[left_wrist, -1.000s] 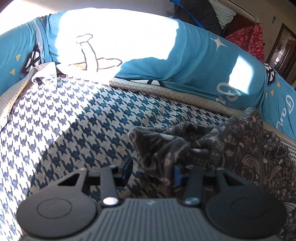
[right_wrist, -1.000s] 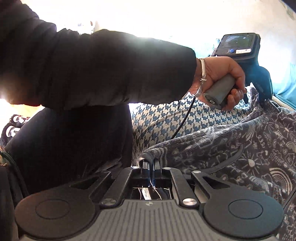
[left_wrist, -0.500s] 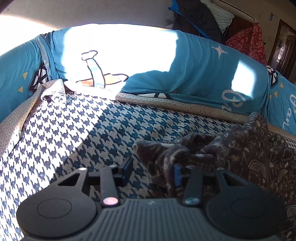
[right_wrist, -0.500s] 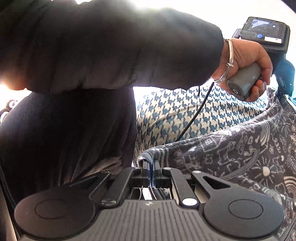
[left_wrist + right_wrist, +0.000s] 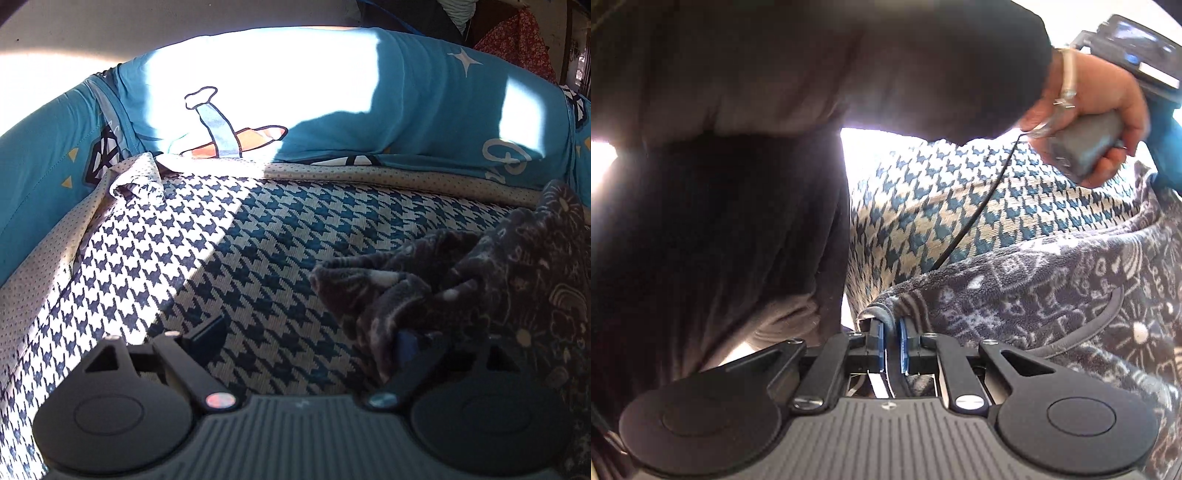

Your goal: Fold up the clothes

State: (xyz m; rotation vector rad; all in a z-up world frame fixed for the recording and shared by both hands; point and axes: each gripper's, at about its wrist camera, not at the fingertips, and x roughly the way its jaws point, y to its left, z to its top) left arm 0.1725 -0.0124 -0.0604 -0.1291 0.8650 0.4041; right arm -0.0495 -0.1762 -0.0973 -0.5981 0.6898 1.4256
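Your left gripper (image 5: 306, 336) sits low over the blue-and-cream houndstooth bed cover (image 5: 229, 258), its jaws spread wide. The left finger (image 5: 207, 330) lies over bare cover; the right finger's blue pad (image 5: 406, 343) is tucked against a bunched fold of the dark grey fleece garment with pale doodle print (image 5: 461, 280). Nothing is pinched between them. The garment lies heaped at the right of this view, near the teal cartoon-print cushion (image 5: 424, 110) along the far edge.

Your right gripper (image 5: 892, 349) points along the garment's (image 5: 1052, 295) near edge. Its blue pads (image 5: 879, 347) stand close together with a narrow gap showing, and the rolled hem (image 5: 882, 314) lies over the fingertips; whether it is clamped cannot be told. Beyond, your left hand (image 5: 1108, 110), wrist bangled, wraps the grey handle of the other device (image 5: 1086, 144), forearm in a dark sleeve (image 5: 849, 66) reaching across above the cover (image 5: 942, 206).
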